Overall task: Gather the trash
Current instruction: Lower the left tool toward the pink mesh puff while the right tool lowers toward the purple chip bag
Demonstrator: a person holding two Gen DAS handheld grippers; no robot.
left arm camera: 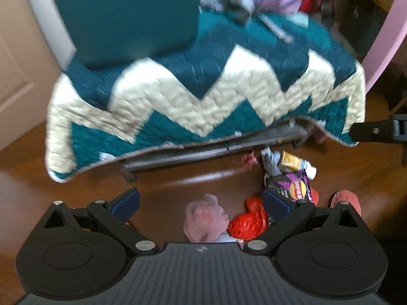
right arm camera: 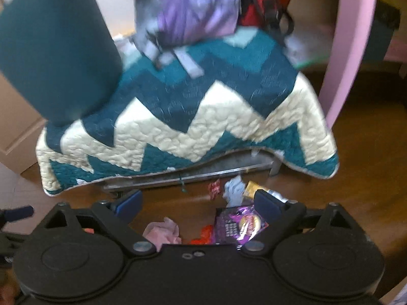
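A crumpled bag [left arm camera: 204, 218] is seen on the floor [left arm camera: 76, 178] between the left gripper's [left arm camera: 201, 200] fingers; a snack packet [left arm camera: 295, 185] lies right, a quilt-draped bed [left arm camera: 203, 101] beyond.

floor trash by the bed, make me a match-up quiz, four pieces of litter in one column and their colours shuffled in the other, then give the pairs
Things
1. crumpled plastic bag
2. crumpled wrapper
3. snack packet
4. small tube-like container

Colours
A. gold with a white end
B. pale pink
C. purple and black with an orange-yellow round logo
D. bright red

Pairs: 1-B, 2-D, 3-C, 4-A

All four lie on the wooden floor in front of the bed with the teal and cream zigzag quilt. Both the left gripper and right gripper are open and hold nothing.
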